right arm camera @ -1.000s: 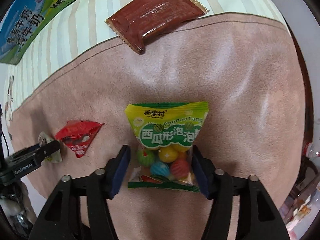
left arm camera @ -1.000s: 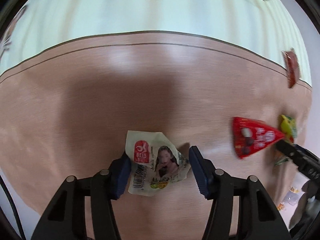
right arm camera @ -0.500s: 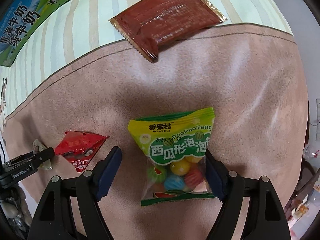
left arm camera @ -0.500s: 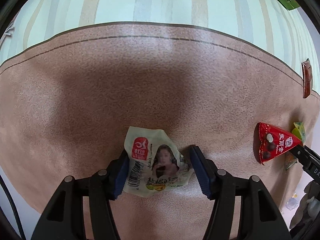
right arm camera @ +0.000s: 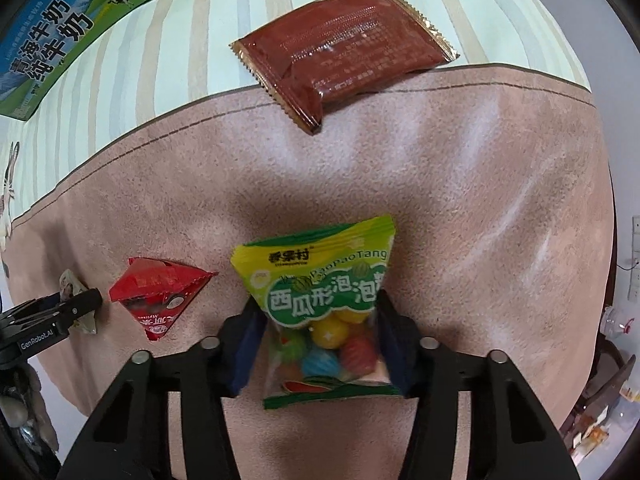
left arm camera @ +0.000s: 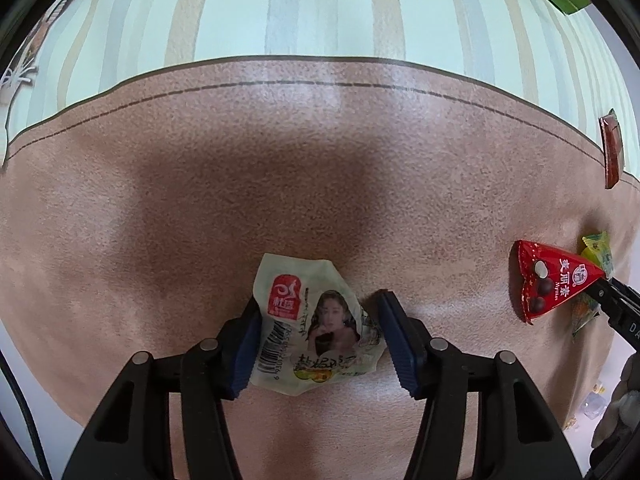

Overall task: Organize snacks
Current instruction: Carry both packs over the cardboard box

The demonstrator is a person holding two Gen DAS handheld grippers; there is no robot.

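A: Where is the white snack packet (left arm camera: 316,326) located?
B: Between the closing jaws of the left gripper (left arm camera: 320,340), on the brown mat (left arm camera: 200,200).
A: And the green candy bag (right arm camera: 324,312)?
B: It is pinched by the right gripper (right arm camera: 316,344), whose jaws are closing.

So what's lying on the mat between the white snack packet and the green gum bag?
The red triangular packet lies between the white snack packet and the green gum bag, clearest in the right wrist view.
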